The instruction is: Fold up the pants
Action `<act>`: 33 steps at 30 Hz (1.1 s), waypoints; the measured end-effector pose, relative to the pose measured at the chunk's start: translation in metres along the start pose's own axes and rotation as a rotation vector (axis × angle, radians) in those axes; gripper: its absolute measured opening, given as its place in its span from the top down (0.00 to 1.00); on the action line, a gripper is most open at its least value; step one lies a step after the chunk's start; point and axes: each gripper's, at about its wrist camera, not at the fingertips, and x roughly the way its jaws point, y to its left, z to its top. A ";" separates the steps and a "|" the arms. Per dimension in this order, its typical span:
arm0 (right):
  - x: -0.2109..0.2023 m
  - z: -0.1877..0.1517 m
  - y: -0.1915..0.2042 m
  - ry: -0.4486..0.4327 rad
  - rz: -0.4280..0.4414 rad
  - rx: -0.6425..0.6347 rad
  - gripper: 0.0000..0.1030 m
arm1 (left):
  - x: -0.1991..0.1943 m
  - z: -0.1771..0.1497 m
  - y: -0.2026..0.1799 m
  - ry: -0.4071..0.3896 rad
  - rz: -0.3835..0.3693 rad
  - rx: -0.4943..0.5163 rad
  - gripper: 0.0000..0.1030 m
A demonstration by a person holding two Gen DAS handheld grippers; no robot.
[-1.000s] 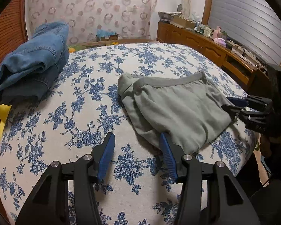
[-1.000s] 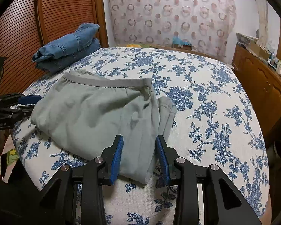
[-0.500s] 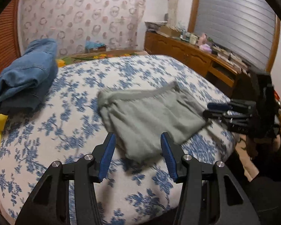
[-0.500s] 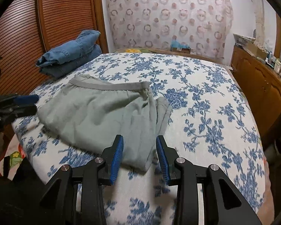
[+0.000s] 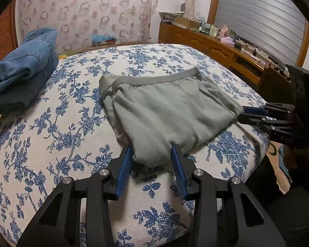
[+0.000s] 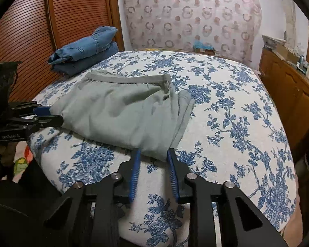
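Note:
Grey-green pants point(image 5: 164, 111) lie folded on the blue-flowered bed, waistband at the far side; they also show in the right wrist view point(image 6: 121, 113). My left gripper point(image 5: 151, 154) is open, its blue pads on either side of the pants' near left corner. My right gripper point(image 6: 153, 154) is open, its pads on either side of the near right corner. Each gripper shows in the other's view, the right one point(image 5: 255, 115) and the left one point(image 6: 45, 114), at the edge of the cloth.
Folded blue jeans point(image 5: 22, 70) are stacked at the bed's far left, next to a slatted wooden door point(image 6: 31, 28). A wooden dresser point(image 5: 212, 45) with clutter runs along the right. The bed's edge point(image 5: 154, 226) is just below my grippers.
Both grippers drew back about half a second ago and have since moved forward again, so their open pads now straddle the near corners of the pants. The pants lie as before.

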 end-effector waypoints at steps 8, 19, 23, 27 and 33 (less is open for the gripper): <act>-0.010 0.001 -0.016 -0.046 -0.043 0.025 0.96 | 0.003 0.000 0.004 0.002 0.015 -0.012 0.60; -0.003 -0.002 -0.017 -0.029 -0.042 0.036 0.96 | -0.008 0.007 0.000 -0.053 -0.024 -0.015 0.89; -0.007 -0.001 -0.015 -0.029 -0.042 0.024 0.96 | -0.039 0.018 -0.001 -0.136 -0.043 -0.029 0.89; -0.011 -0.003 -0.012 -0.027 -0.021 0.014 0.96 | -0.029 0.018 0.003 -0.055 -0.009 -0.019 0.89; -0.012 -0.006 -0.016 -0.010 0.011 0.034 0.96 | -0.011 0.005 0.008 0.011 0.008 -0.052 0.82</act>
